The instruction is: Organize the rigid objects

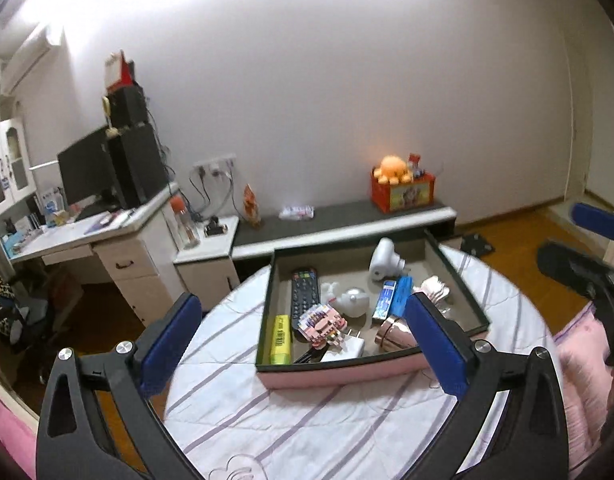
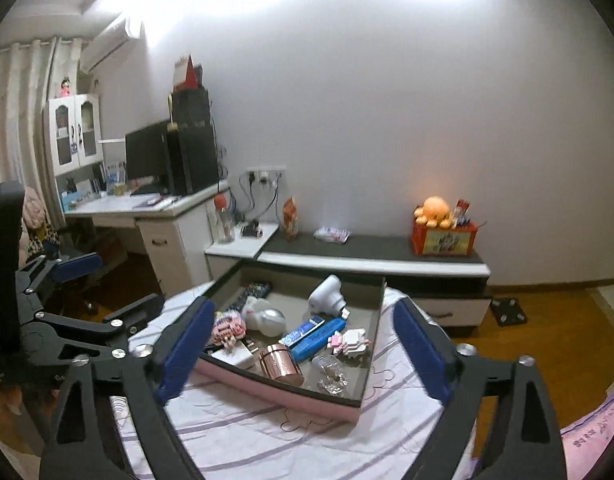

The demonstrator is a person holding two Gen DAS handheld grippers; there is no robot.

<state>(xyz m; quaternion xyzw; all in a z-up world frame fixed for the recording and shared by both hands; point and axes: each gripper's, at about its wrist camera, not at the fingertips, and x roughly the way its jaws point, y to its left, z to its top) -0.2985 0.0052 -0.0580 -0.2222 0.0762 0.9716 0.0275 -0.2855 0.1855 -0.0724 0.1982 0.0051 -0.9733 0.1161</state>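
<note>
Both hand-held grippers hang above the round worktop with the striped white cloth (image 1: 307,412), jaws spread wide and empty: the left hand-held gripper (image 1: 303,344) and the right hand-held gripper (image 2: 303,350). Ahead of and below both sits the shallow pink-sided tray with a dark rim (image 1: 339,372), which holds the rigid things: a black remote control (image 1: 303,296), a yellow highlighter (image 1: 281,340), a copper-coloured metal jar (image 2: 281,364), a white rounded device (image 2: 327,296). To tidy well, I judge it best to choose one item with free flanks, come down over it with the pads either side, and avoid nudging its neighbours.
</note>
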